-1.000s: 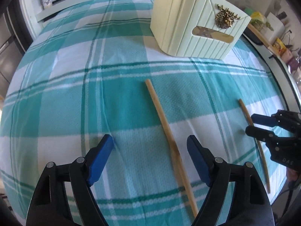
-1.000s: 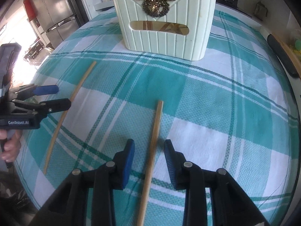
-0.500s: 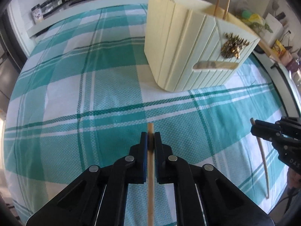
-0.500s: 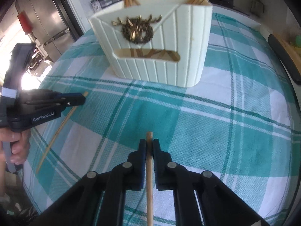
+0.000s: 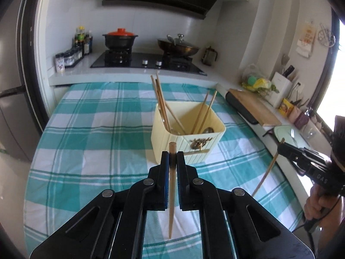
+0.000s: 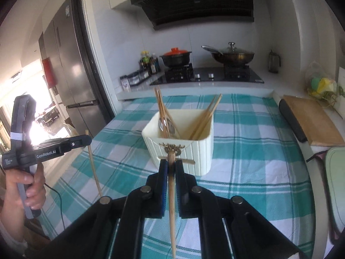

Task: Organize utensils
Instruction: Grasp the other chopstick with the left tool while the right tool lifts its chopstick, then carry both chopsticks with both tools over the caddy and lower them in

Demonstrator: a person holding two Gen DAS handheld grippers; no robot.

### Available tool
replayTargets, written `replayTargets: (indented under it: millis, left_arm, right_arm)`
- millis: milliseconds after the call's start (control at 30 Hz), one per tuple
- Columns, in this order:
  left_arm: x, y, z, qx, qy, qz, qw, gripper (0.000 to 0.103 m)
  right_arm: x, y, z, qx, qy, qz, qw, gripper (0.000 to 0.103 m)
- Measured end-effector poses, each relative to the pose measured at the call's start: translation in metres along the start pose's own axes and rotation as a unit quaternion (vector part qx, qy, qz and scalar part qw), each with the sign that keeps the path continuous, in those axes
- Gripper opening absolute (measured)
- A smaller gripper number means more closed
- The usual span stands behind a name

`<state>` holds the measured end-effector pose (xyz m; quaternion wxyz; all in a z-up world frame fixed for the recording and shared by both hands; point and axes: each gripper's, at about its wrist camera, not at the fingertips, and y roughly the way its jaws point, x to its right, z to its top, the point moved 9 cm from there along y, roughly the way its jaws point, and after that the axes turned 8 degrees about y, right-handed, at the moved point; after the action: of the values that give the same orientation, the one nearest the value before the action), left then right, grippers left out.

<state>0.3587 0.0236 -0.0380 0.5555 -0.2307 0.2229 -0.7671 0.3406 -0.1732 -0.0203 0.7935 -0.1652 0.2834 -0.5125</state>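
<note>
My left gripper (image 5: 172,154) is shut on a wooden chopstick (image 5: 171,194) that hangs down through its jaws, lifted off the checked cloth. My right gripper (image 6: 171,161) is shut on a second chopstick (image 6: 171,205) in the same way. Ahead of both stands a cream utensil holder (image 5: 170,144) (image 6: 200,151) with a gold crest, holding several chopsticks and a spoon. In the left wrist view the right gripper (image 5: 280,146) shows at the right with its chopstick (image 5: 266,172). The right wrist view shows the left gripper (image 6: 88,139) at the left with its chopstick (image 6: 93,166).
A teal and white checked cloth (image 5: 97,133) covers the table. Behind it runs a counter with a stove (image 5: 129,59), a red-lidded pot (image 5: 120,40) and a wok (image 5: 177,47). A wooden cutting board (image 5: 254,108) lies at the right. A fridge (image 6: 71,69) stands at the left.
Both grippers closed on the chopsticks lying on the cloth, then rose and tilted up, lifting the chopsticks clear. The holder's open top now shows.
</note>
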Motion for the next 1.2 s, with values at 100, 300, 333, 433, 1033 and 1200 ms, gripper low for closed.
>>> replayTargets:
  millis: [100,300,333,433,1033,1200]
  left_arm:
    - [0.008,-0.013,0.005,0.017,0.014,0.005,0.9997,0.004]
    - [0.021,-0.023,0.011,0.030,0.047,0.035,0.9978,0.004]
    - [0.022,-0.022,0.011,0.029,0.050,0.039,0.9976,0.004]
    - [0.024,-0.022,0.011,0.027,0.056,0.046,0.9970,0.004]
    - [0.004,-0.057,0.083,0.086,0.018,0.001,0.9961,0.004]
    - [-0.007,-0.052,0.135,0.125,-0.001,-0.003,0.9922,0.004]
  right_arm:
    - [-0.010,-0.014,0.006,0.028,-0.012,-0.001,1.000,0.007]
    - [-0.018,-0.022,0.013,0.047,-0.017,0.002,0.999,0.007]
    - [-0.018,-0.023,0.014,0.049,-0.018,0.002,0.999,0.007]
    - [-0.019,-0.025,0.017,0.050,-0.020,0.000,0.999,0.007]
    - [-0.023,-0.040,0.091,0.105,-0.018,0.012,0.994,0.007]
    - [-0.027,-0.024,0.147,0.130,-0.018,0.016,0.991,0.007]
